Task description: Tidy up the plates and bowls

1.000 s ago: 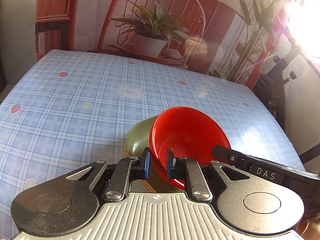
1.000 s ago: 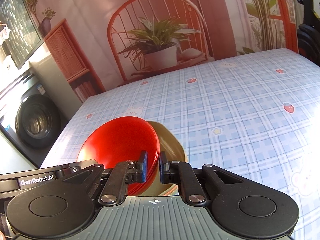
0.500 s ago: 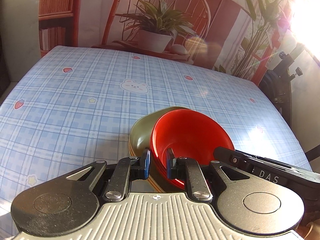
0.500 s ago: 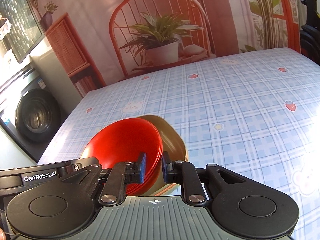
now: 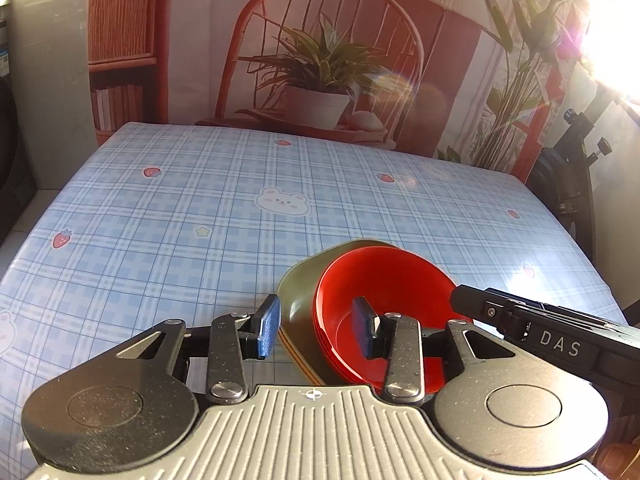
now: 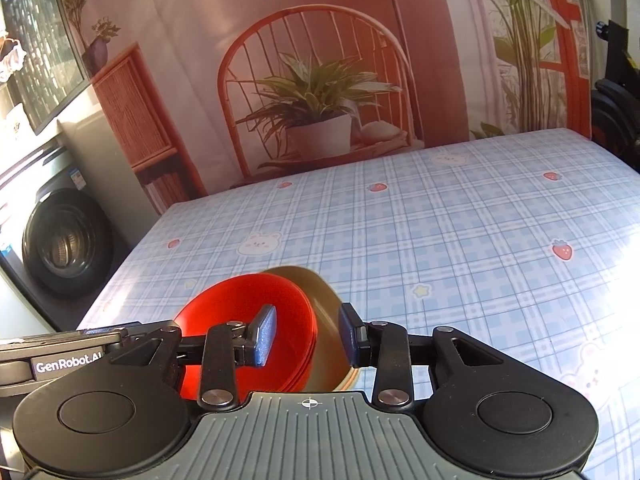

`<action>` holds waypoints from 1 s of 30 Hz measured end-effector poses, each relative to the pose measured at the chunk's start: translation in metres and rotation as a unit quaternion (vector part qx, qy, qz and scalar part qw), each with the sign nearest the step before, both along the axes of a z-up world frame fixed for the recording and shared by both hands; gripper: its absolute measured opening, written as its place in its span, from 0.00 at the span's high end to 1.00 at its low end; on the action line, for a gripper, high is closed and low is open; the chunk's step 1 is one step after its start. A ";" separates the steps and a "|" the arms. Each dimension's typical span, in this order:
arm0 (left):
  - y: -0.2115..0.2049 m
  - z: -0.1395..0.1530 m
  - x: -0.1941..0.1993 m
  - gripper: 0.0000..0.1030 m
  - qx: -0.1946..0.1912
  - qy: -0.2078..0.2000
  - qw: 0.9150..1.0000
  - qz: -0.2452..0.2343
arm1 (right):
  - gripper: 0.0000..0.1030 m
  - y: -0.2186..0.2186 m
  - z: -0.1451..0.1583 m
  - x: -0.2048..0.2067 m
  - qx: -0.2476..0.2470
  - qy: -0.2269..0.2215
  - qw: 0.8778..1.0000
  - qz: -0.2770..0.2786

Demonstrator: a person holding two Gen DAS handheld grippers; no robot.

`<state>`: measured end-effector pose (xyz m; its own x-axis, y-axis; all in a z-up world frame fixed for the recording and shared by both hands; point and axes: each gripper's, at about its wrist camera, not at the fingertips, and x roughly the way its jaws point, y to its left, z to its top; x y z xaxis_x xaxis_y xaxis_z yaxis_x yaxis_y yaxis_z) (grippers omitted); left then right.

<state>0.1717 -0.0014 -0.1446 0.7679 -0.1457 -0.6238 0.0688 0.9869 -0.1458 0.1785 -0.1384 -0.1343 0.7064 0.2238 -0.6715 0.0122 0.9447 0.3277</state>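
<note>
A stack of red bowls sits nested inside olive-green bowls on the blue checked tablecloth. My left gripper is open, its jaws astride the stack's near left rim without pressing it. In the right wrist view the red bowls and the olive bowls lie between the jaws of my right gripper, which is open astride the right rim. The other gripper's body shows at each view's edge.
The table stretches far ahead and to both sides. A printed backdrop with a chair and plant hangs behind it. A washing machine stands left of the table. Dark equipment stands at the right edge.
Both grippers were shut on the stack's rims and have now opened. The stack sank toward the table and rests there.
</note>
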 end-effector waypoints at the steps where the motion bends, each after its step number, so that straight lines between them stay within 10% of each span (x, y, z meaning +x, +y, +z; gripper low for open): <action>1: 0.000 0.003 -0.001 0.58 0.002 -0.004 1.000 0.001 | 0.62 -0.002 0.004 0.000 -0.001 -0.006 1.000 -0.001; 14: 0.003 0.087 -0.010 0.22 0.051 -0.108 0.993 0.025 | 0.02 -0.043 0.095 0.006 -0.076 -0.123 0.989 -0.033; 30: -0.006 0.201 -0.059 0.19 0.078 -0.204 0.974 0.065 | 0.00 -0.073 0.211 -0.022 -0.072 -0.208 0.974 -0.059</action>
<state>0.1122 -0.0078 0.0563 0.9623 0.0409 -0.2691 -0.0366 0.9991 0.0209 0.1570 -0.2113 0.0767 0.9394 0.0484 -0.3395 0.0187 0.9813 0.1915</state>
